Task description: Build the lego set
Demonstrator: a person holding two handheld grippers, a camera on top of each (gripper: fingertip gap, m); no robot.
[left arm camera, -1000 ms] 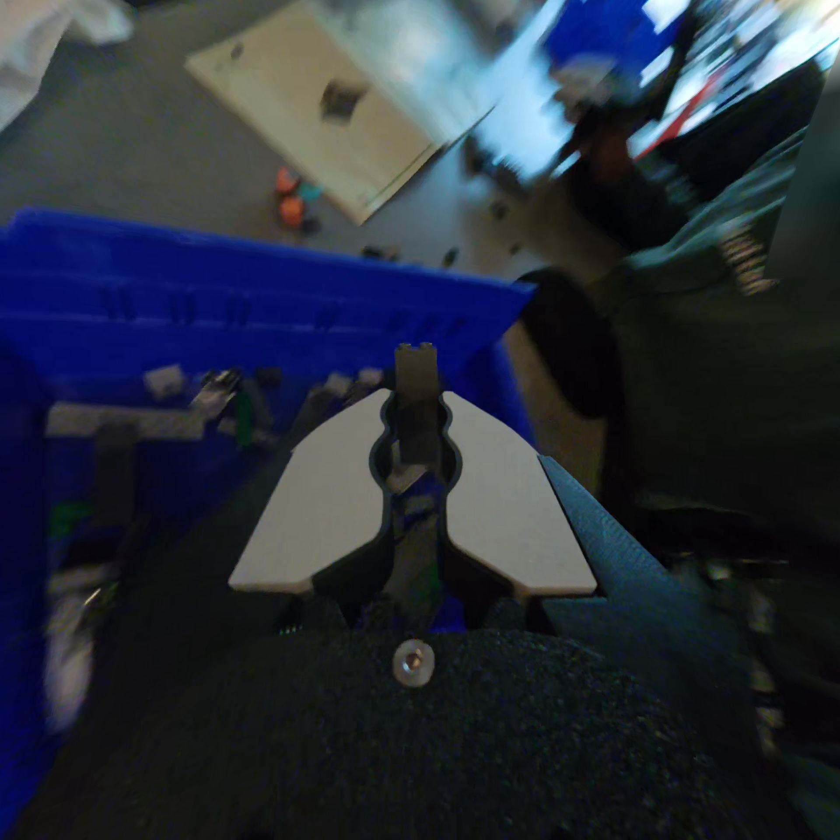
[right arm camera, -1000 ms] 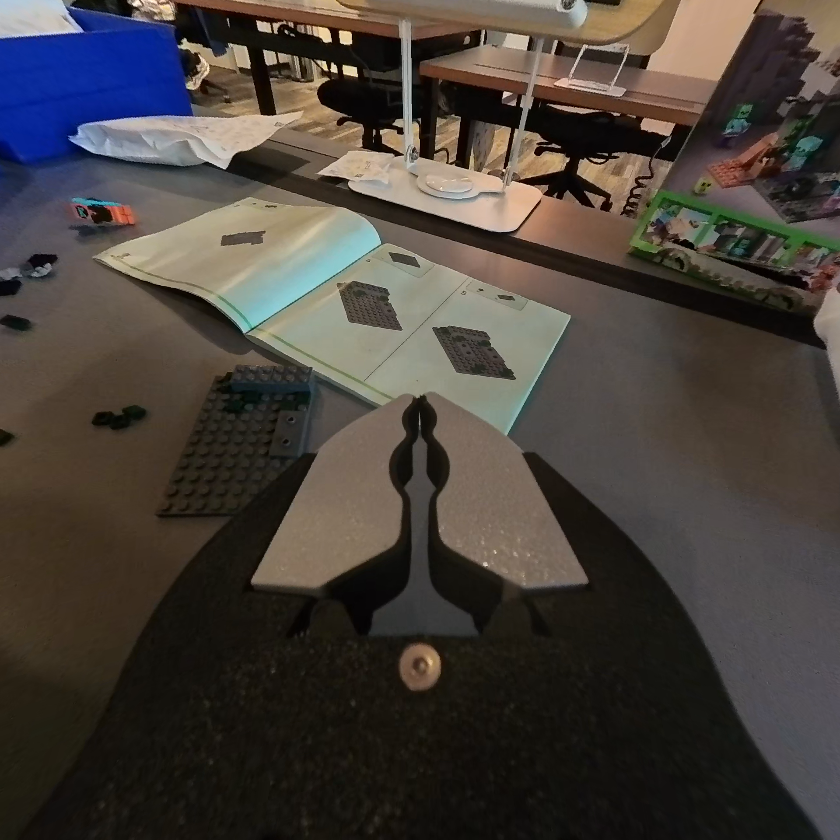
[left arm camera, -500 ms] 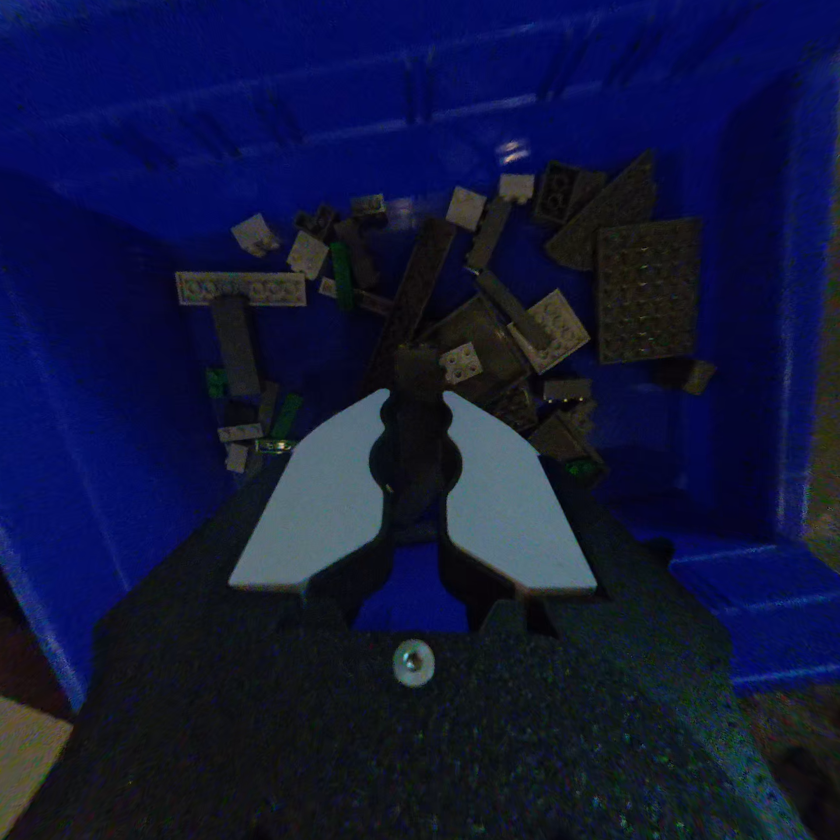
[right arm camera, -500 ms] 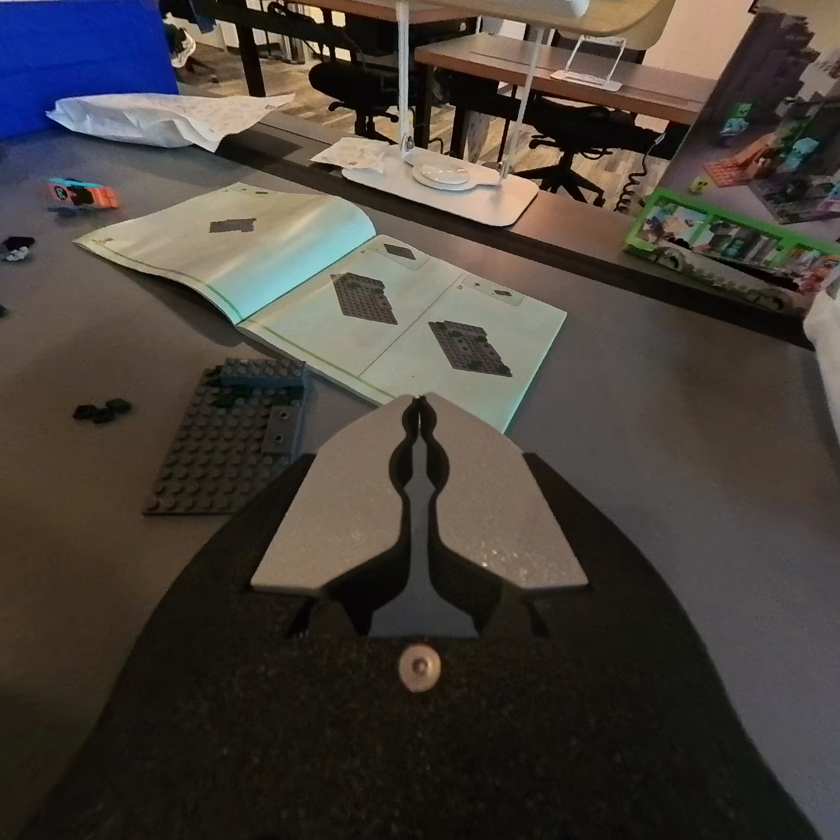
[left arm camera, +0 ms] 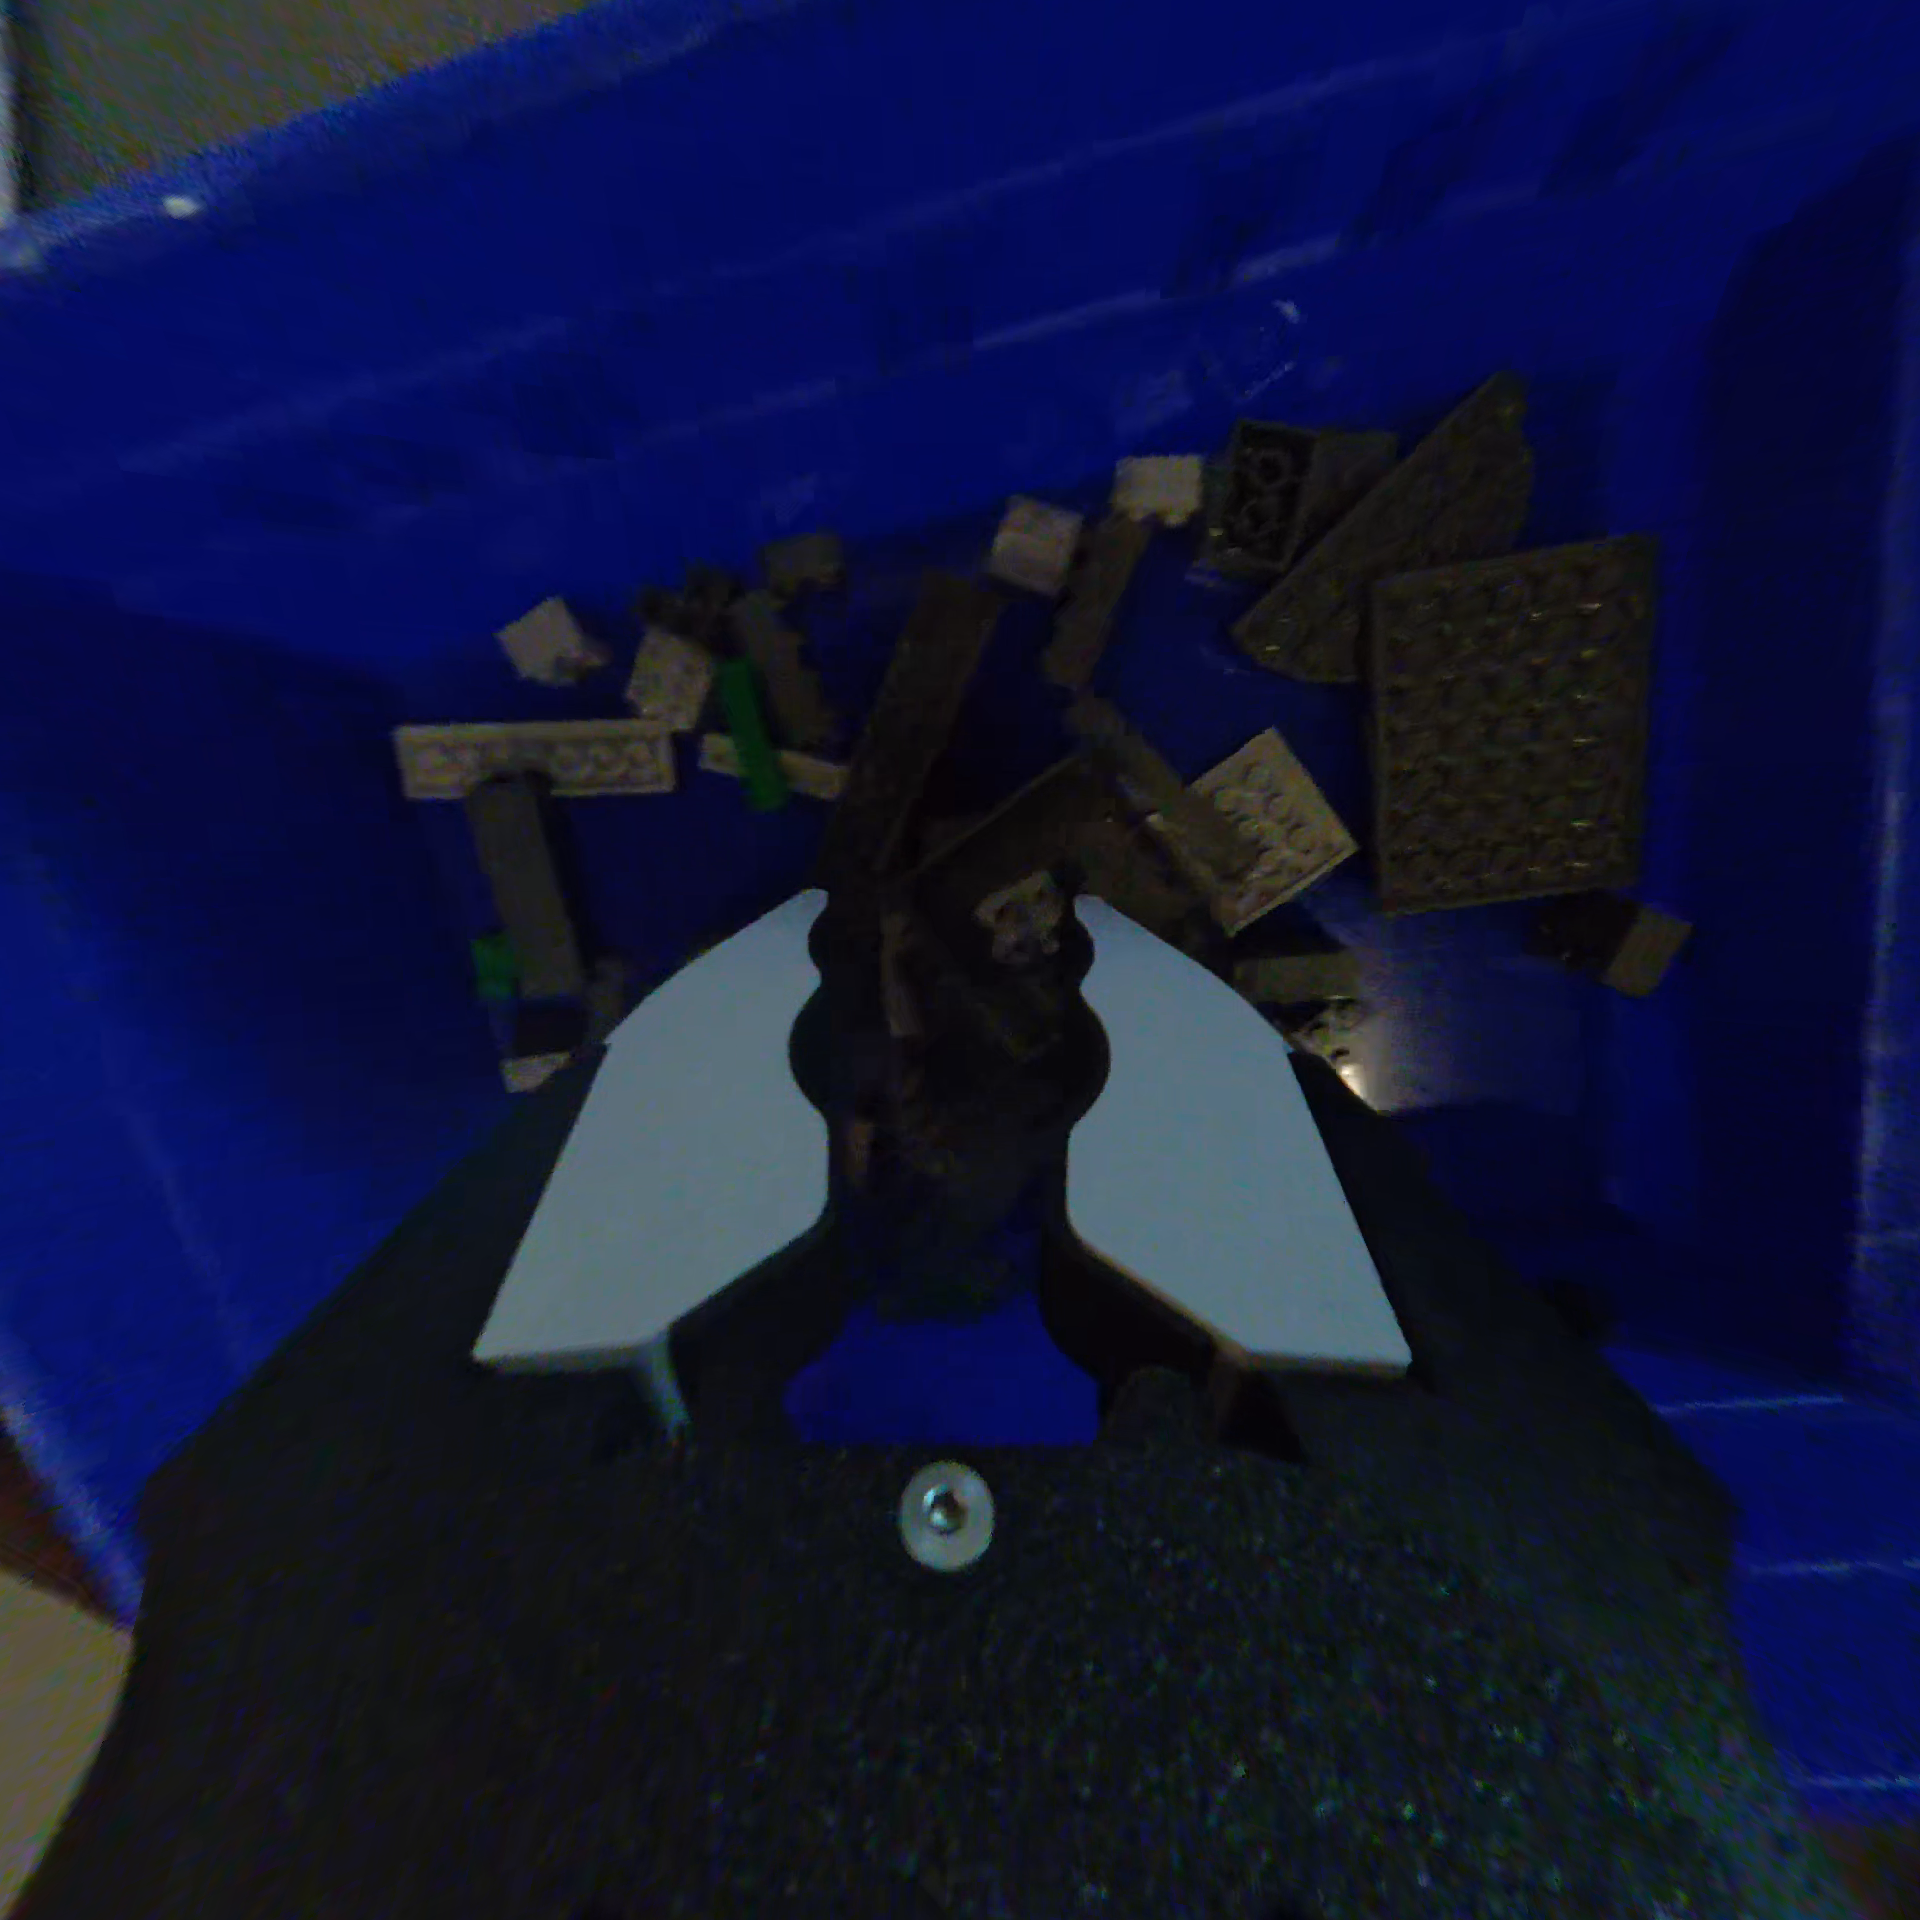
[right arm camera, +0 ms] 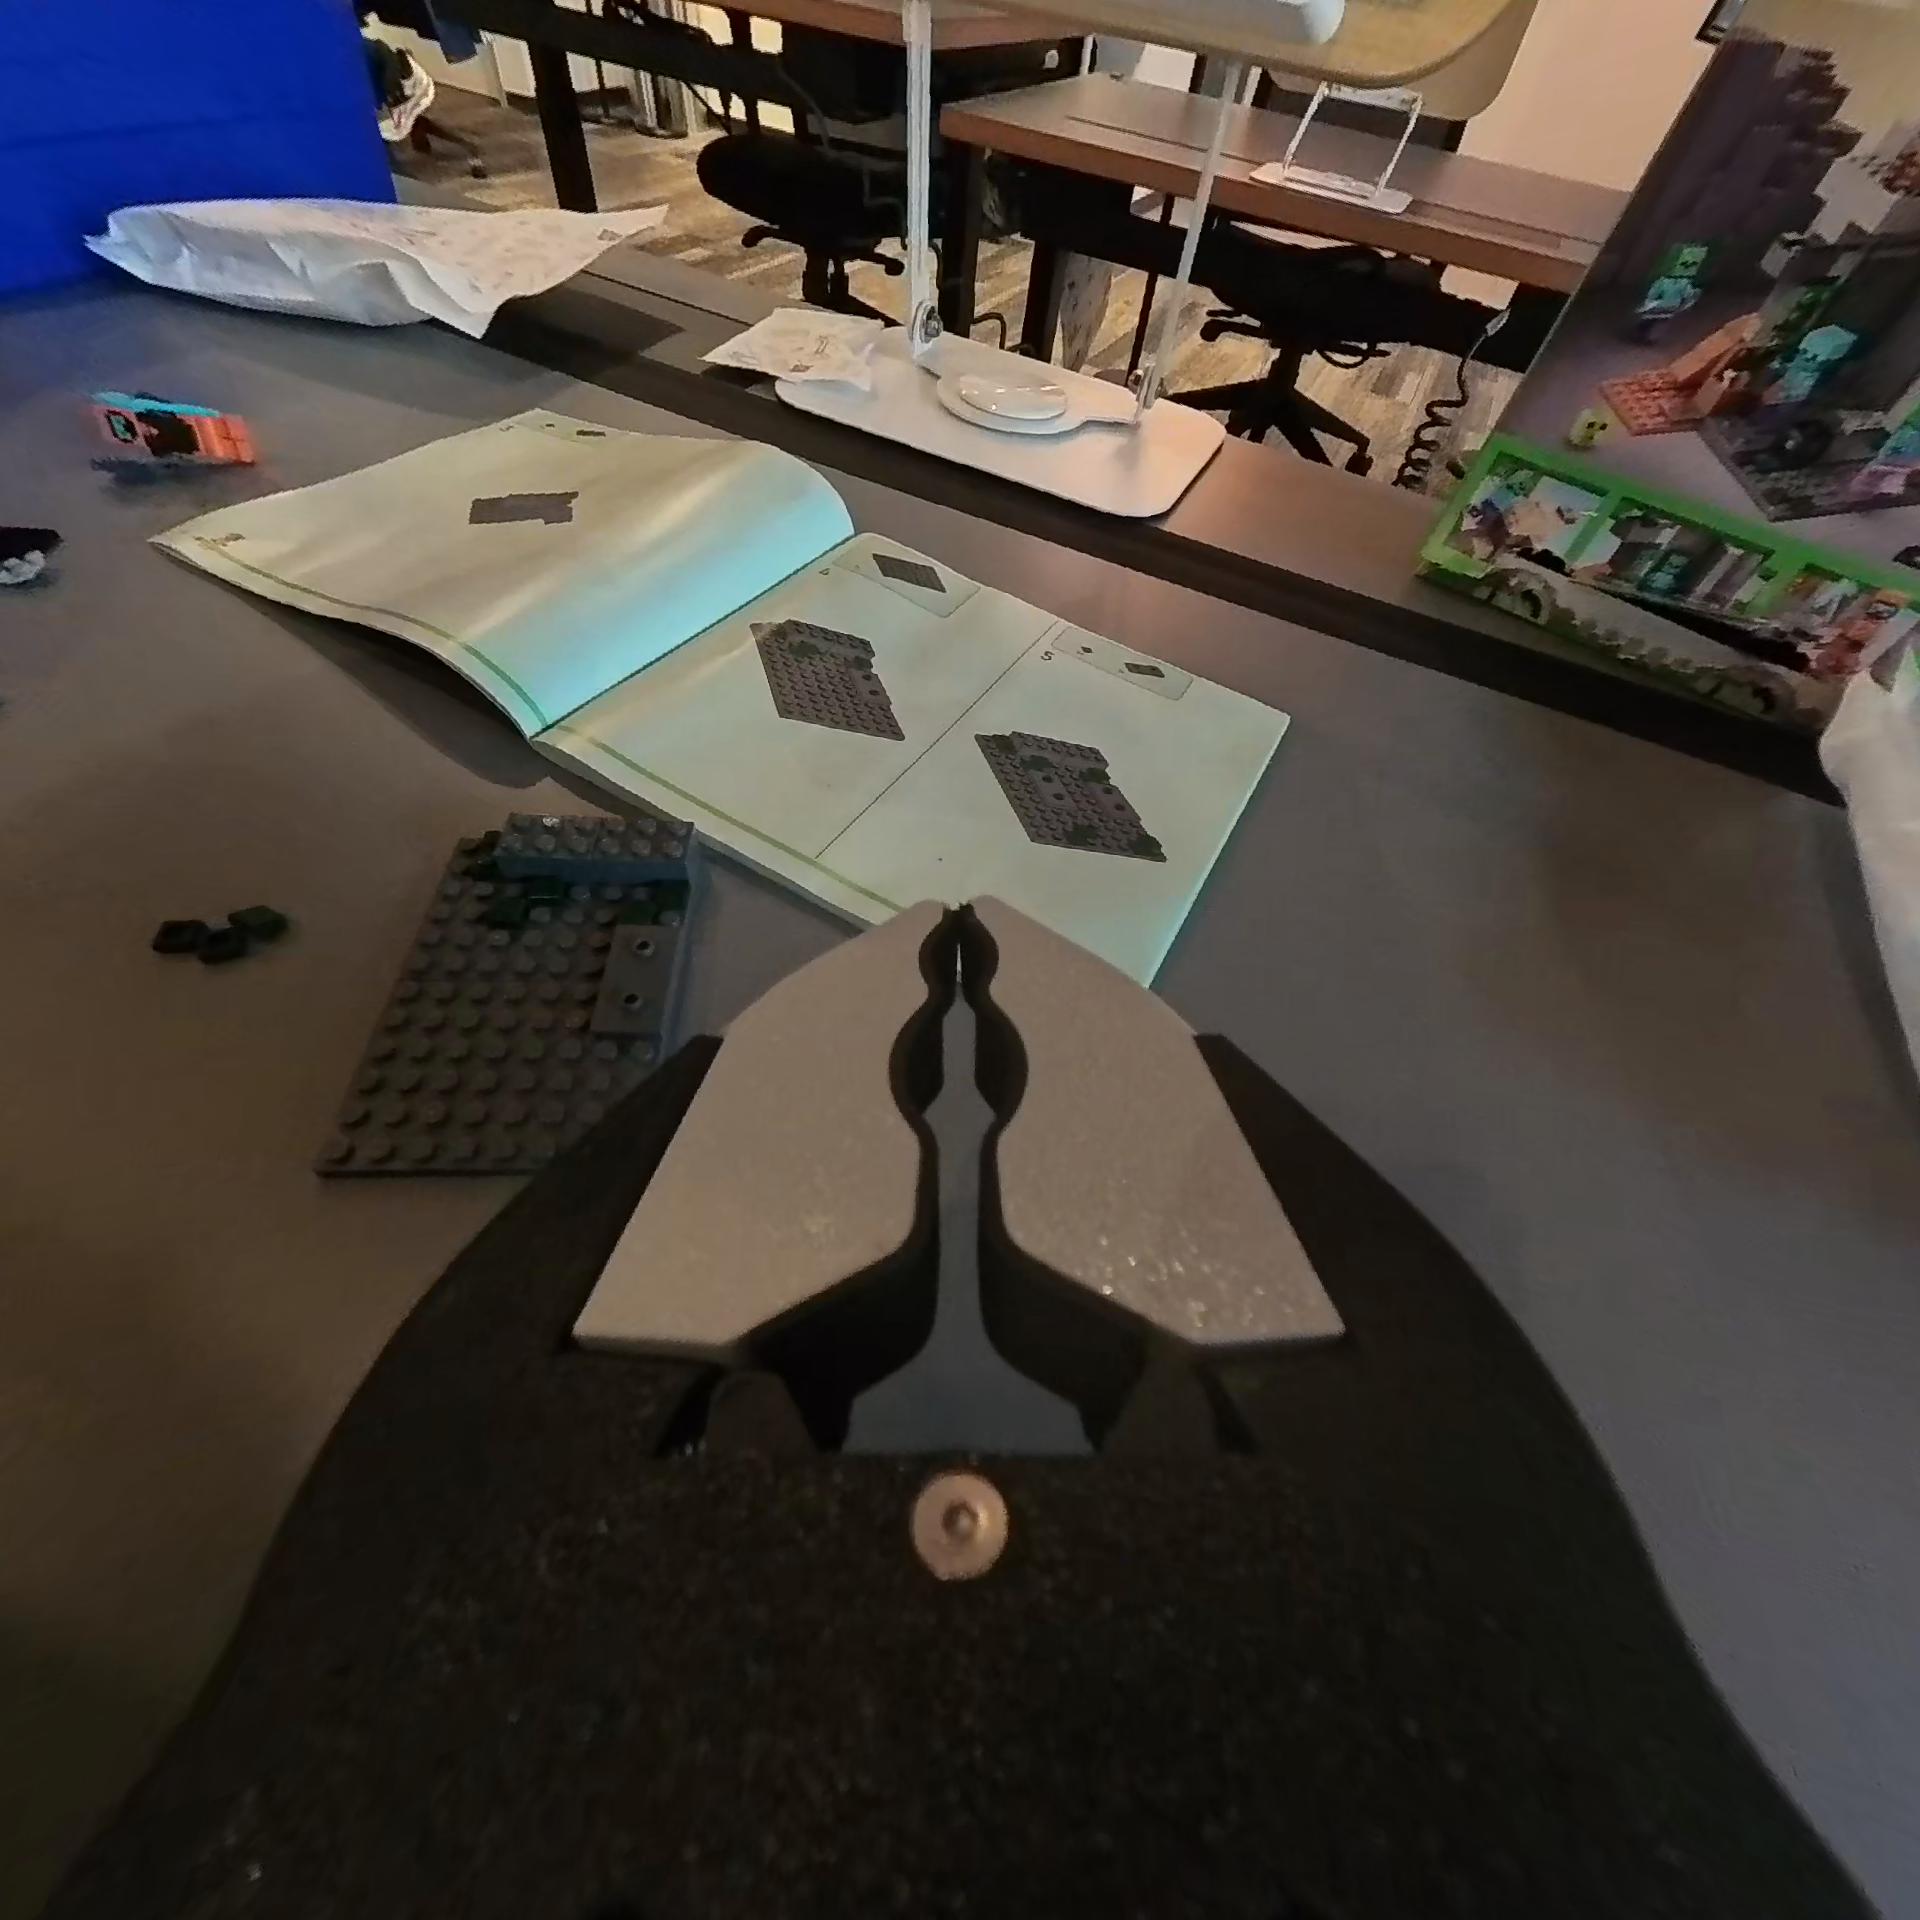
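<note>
Your left tool [left arm camera: 948, 914] hangs inside the blue bin [left arm camera: 520, 416] over loose bricks [left arm camera: 1512, 727], fingers parted, nothing clearly gripped. Only your right view shows the bench [right arm camera: 1455, 1039]: the right tool [right arm camera: 958, 912], pinched together and empty, beside the studded baseplate [right arm camera: 499, 1039] and open manual [right arm camera: 935, 727]

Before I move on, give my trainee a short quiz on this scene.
1. True or false: the right gripper is shut, with nothing held.
2. The loose bricks ahead of the left gripper lie in: A) a blue bin B) a red tray C) a glass bowl.
3. Fill in: in the right wrist view, the grey baseplate lies to the ___ of the fingers.
Key: 1 true; 2 A; 3 left.
</note>
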